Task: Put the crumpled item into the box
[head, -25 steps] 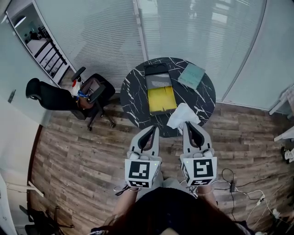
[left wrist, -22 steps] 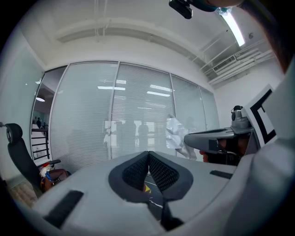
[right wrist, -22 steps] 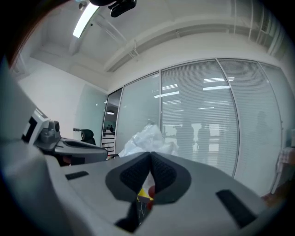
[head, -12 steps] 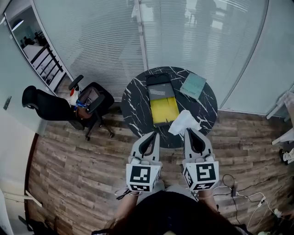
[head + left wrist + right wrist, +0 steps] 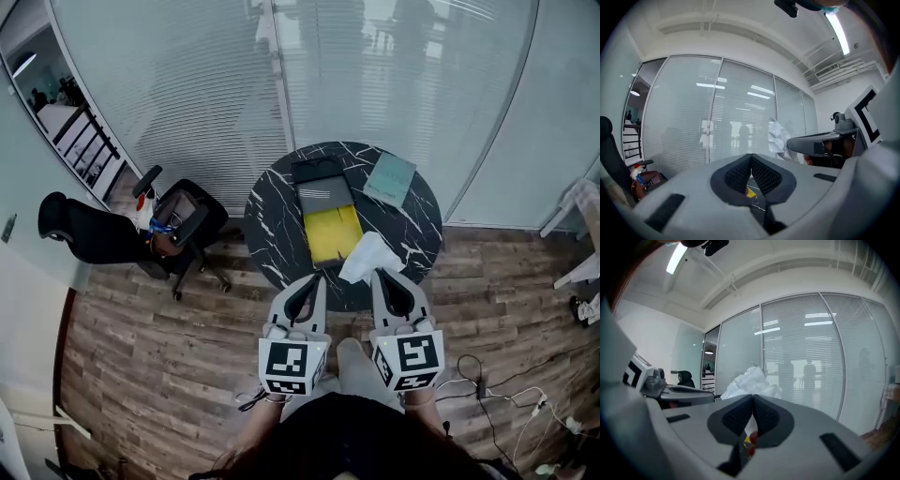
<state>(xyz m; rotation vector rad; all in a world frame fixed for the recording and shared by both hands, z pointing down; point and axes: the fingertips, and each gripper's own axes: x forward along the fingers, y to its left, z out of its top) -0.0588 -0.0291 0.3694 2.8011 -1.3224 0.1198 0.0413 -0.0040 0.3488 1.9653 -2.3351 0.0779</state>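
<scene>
My right gripper [image 5: 375, 273] is shut on a crumpled white paper [image 5: 369, 256], which sticks up past its tip above the near edge of the round black marble table [image 5: 272, 220]. That same paper [image 5: 749, 382] rises above the closed jaws in the right gripper view, and it shows in the left gripper view as a white crumple [image 5: 776, 137] beside the right gripper. An open box [image 5: 329, 207] with a yellow inside and a dark raised lid lies on the table ahead of both grippers. My left gripper [image 5: 319, 277] is shut on nothing, level with the right one.
A teal booklet [image 5: 390, 178] lies at the table's far right. A black office chair [image 5: 178, 225] with bags stands left of the table. Glass walls with blinds close the back. Cables [image 5: 487, 398] trail on the wooden floor at lower right.
The view has shifted slightly, so the table and box sit a little lower and closer. Both grippers keep their pose, and the paper stays held in the right one.
</scene>
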